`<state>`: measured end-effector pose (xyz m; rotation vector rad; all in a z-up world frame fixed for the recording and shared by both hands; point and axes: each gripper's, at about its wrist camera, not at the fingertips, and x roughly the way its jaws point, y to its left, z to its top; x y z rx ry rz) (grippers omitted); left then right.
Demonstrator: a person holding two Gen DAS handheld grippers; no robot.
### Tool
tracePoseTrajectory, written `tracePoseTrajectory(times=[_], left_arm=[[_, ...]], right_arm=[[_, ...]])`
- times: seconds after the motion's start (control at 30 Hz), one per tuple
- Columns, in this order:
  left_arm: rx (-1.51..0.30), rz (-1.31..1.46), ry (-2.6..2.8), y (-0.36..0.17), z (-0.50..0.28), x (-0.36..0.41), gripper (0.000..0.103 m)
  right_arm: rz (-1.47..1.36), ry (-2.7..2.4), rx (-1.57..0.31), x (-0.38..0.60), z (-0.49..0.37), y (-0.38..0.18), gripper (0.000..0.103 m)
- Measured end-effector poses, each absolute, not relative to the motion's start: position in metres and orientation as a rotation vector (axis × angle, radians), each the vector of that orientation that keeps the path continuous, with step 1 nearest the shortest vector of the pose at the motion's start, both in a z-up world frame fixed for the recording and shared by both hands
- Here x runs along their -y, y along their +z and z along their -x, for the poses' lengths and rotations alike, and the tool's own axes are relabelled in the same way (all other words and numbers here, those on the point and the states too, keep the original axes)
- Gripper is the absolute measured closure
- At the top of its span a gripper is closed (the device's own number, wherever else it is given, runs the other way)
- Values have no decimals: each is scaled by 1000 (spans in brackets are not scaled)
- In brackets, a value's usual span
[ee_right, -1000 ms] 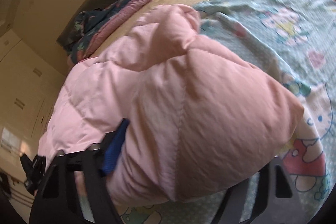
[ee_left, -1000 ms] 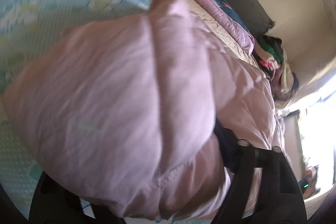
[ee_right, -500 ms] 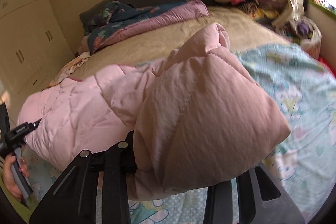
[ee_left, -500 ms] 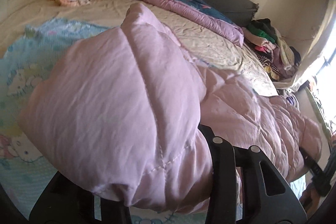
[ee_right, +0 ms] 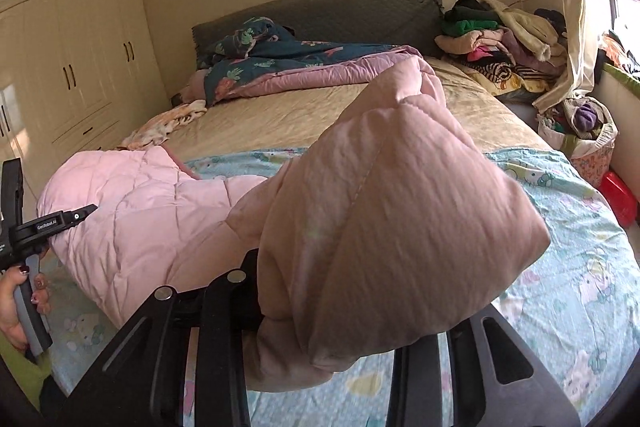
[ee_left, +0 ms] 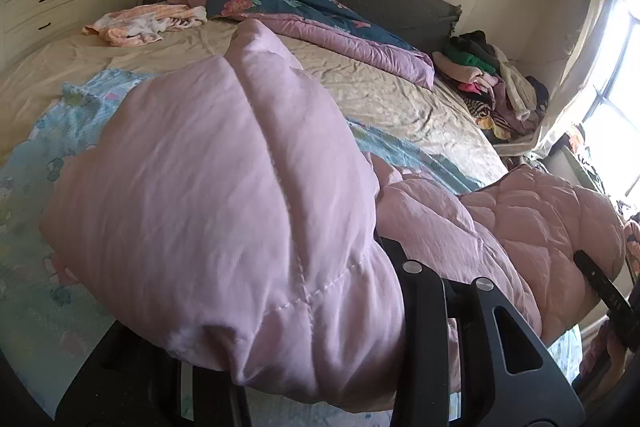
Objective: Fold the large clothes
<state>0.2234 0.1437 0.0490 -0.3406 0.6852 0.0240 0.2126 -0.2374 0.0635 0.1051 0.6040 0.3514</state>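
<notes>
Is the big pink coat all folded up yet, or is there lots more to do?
Not yet. Done so far: the pink coat has been picked up at both ends. In hand: the left gripper and the right gripper each pinch a puffy end, with the middle stretched between them above the blue cartoon sheet. Left to do: probably bringing the ends together and laying it flat on the bed.

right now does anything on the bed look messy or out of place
The pink puffer coat is fine, held up between both grippers. Behind it, a floral quilt lies rumpled by the headboard, and a heap of unfolded clothes sits at the bed's far corner.
</notes>
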Motion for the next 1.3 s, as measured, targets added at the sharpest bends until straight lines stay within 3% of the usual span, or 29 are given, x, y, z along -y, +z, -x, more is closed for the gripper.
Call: tracePoseTrajectory(times=[0.7,1.3], left_arm=[[-699,343,28,35,-172,-148,73],[-735,331,41,4,-142,-153,70]], right_arm=[[-112,336,-633,239,-163,51,72],[-221,287,-713,251,-128,7,71]])
